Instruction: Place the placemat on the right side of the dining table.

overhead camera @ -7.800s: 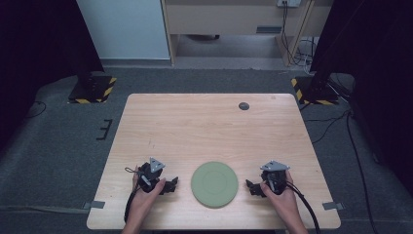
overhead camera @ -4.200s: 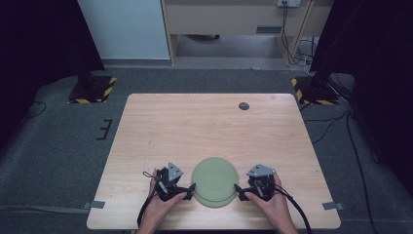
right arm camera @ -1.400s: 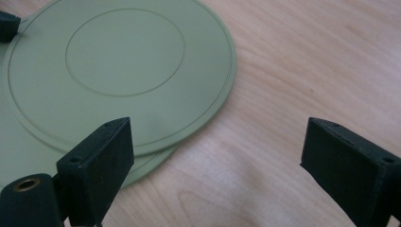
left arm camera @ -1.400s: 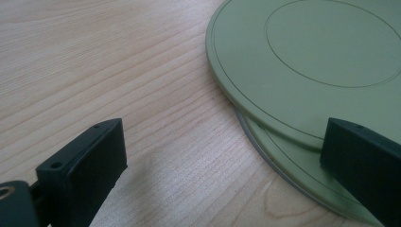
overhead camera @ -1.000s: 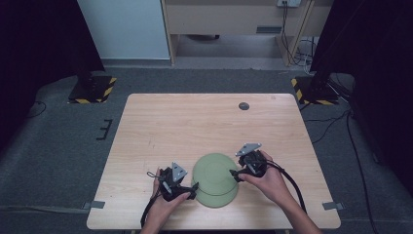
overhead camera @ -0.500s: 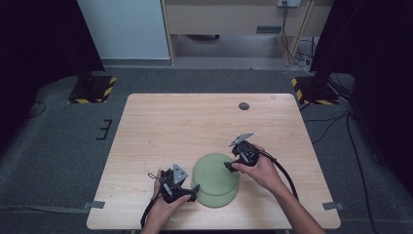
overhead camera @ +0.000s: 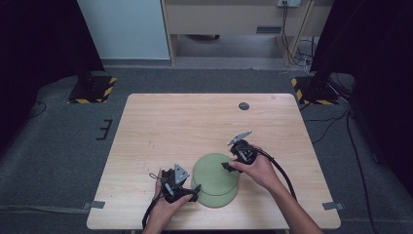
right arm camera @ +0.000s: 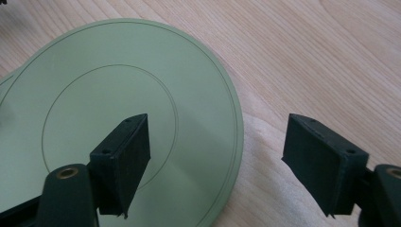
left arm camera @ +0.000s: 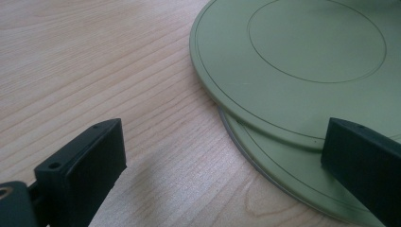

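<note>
Two green plates sit stacked near the front edge of the desk (overhead camera: 146, 126). The upper plate (overhead camera: 213, 168) is shifted off the lower plate (overhead camera: 221, 200), so the lower rim peeks out on the side nearest me.

My left claw (overhead camera: 194, 189) rests at the stack's left edge, jaws wide apart. In the left gripper view one jaw hangs over bare wood, the other over the rim where both plates show. Nothing is pinched.

My right claw (overhead camera: 227, 166) is at the upper plate's far-right rim. Its jaws have just been closing a little but stand open, straddling the rim: one over the plate's face, one over the desk. Pads not pressing.

A small dark disc (overhead camera: 244, 106) lies well apart near the far edge.
</note>
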The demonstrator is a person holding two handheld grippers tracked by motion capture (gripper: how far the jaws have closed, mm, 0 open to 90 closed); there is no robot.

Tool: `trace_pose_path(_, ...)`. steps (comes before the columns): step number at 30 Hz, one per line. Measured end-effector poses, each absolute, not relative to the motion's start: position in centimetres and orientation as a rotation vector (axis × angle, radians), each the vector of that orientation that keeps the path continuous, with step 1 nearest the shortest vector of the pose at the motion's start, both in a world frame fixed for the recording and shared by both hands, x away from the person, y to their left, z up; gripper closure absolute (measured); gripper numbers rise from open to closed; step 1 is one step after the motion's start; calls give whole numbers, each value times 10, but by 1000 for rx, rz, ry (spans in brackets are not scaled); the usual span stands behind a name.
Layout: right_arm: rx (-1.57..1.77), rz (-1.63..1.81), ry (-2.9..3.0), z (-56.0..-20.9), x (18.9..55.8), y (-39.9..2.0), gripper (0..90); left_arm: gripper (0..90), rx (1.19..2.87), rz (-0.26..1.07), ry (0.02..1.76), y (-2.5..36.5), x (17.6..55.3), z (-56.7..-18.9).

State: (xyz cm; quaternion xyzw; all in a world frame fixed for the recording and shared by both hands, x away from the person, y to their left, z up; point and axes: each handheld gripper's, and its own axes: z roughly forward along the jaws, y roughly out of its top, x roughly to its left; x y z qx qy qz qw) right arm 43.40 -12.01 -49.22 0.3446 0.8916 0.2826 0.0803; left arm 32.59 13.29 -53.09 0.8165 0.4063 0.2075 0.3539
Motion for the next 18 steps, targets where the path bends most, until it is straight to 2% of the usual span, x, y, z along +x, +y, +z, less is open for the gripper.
trace_pose_path(7, 1035, 846, 2679, -495, 436, -118, 283, 7, 2112, 536, 1050, 133, 326, -531)
trace_pose_path(18, 1091, 887, 2716, -501, 439, -110, 268, 5, 2112, 540, 1052, 132, 325, -531)
